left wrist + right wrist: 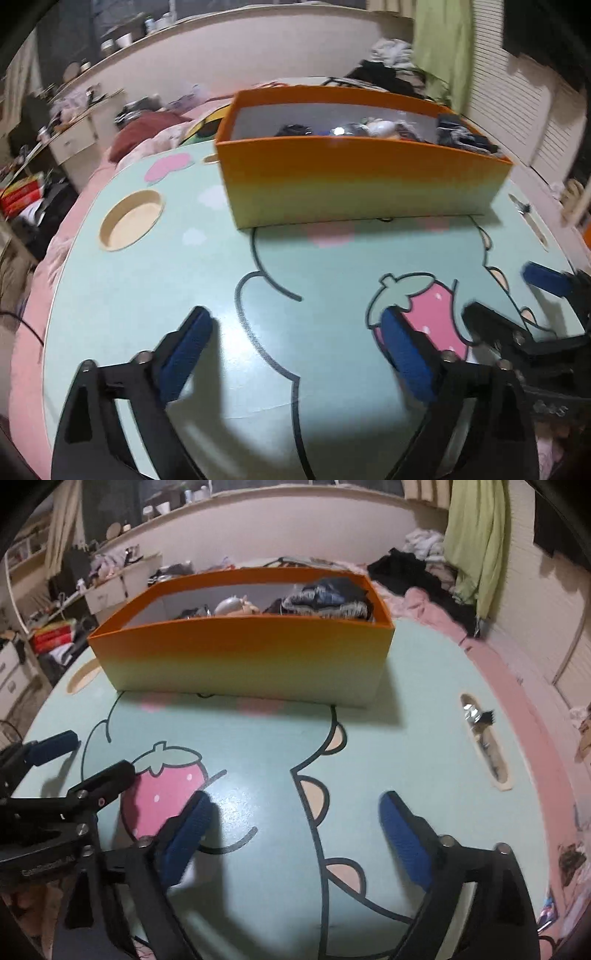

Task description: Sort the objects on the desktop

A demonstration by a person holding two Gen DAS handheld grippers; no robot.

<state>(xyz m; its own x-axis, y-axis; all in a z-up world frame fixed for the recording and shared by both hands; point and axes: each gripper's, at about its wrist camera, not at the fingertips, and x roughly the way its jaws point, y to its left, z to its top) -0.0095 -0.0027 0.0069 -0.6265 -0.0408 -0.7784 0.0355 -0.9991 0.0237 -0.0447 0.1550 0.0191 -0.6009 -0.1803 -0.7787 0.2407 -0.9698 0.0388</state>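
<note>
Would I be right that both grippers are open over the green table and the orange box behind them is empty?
Not quite: the box is not empty. The right wrist view shows dark folded cloth and some pale items inside it. The rest stands: the left gripper and right gripper are both open with nothing between their fingers, over the green table, and the box sits behind them.
</note>
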